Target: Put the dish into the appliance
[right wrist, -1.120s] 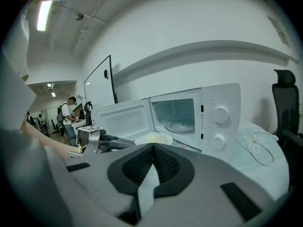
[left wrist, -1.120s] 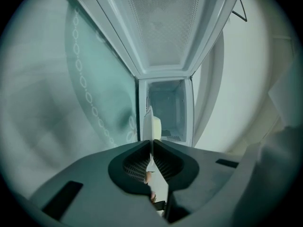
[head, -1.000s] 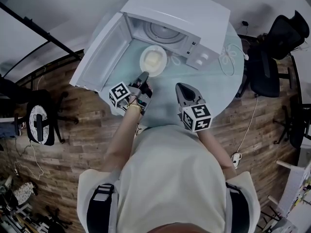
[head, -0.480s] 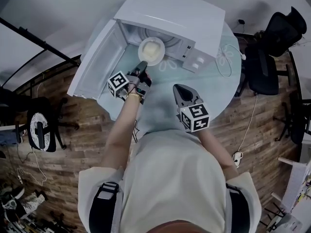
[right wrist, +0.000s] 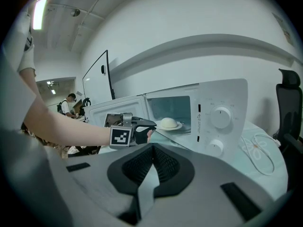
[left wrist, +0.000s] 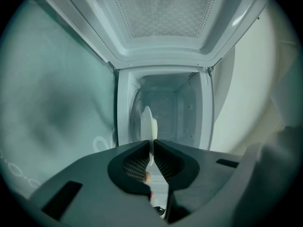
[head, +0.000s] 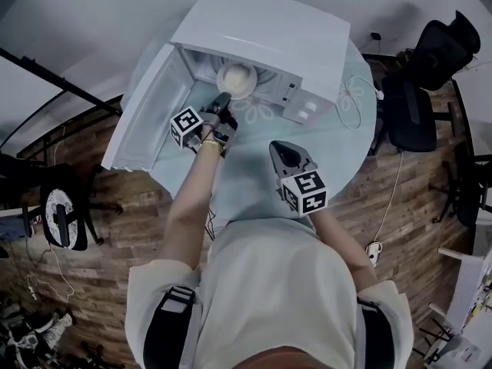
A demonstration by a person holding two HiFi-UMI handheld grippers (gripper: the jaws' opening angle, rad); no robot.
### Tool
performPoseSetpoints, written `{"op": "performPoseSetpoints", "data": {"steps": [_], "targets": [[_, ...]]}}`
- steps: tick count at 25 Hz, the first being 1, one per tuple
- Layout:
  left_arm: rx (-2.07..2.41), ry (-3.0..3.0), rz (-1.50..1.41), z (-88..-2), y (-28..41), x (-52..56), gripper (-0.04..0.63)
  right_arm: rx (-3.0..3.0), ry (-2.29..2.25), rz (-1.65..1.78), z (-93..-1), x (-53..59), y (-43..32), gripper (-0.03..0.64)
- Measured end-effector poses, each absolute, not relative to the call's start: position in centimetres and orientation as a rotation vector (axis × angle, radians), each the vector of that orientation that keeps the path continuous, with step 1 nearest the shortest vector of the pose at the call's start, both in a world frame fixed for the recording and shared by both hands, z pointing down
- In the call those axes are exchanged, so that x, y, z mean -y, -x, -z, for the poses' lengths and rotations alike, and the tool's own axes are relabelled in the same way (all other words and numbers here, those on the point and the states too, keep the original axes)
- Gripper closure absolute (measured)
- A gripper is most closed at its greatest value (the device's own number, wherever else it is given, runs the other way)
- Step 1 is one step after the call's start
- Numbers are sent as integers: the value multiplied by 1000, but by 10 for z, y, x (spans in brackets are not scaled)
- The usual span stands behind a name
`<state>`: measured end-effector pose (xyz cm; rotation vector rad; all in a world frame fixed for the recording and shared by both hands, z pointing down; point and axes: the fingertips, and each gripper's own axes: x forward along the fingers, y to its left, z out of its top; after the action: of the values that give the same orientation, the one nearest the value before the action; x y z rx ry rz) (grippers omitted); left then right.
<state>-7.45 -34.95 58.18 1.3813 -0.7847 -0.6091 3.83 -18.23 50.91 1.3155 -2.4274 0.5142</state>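
A white dish [head: 236,78] with a pale mound of food on it hangs in the mouth of the white microwave [head: 269,33], just inside the cavity. My left gripper [head: 224,101] is shut on the dish's near rim. In the left gripper view the dish [left wrist: 150,124] shows edge-on between the pads, with the cavity [left wrist: 180,105] behind it. The right gripper view shows the dish [right wrist: 169,123] over the microwave's floor and the left gripper [right wrist: 142,125] at its edge. My right gripper [head: 280,152] hovers over the table, shut and holding nothing [right wrist: 152,149].
The microwave door [head: 142,118] stands swung open to the left. The microwave sits on a round glass table [head: 330,144], with a white cable [head: 355,91] beside its knobs [right wrist: 220,117]. A black office chair [head: 415,102] stands at the right. A person [right wrist: 71,103] is far behind.
My left gripper has carried the dish forward, from over the table in front of the microwave into its opening. The right gripper has barely moved.
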Motion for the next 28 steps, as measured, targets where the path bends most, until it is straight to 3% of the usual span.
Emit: {"op": "performPoseSetpoints", "data": {"steps": [28], "targets": [[1009, -1366, 392, -614, 63, 421, 569, 2391, -1274, -569, -526, 188, -44, 611]]}}
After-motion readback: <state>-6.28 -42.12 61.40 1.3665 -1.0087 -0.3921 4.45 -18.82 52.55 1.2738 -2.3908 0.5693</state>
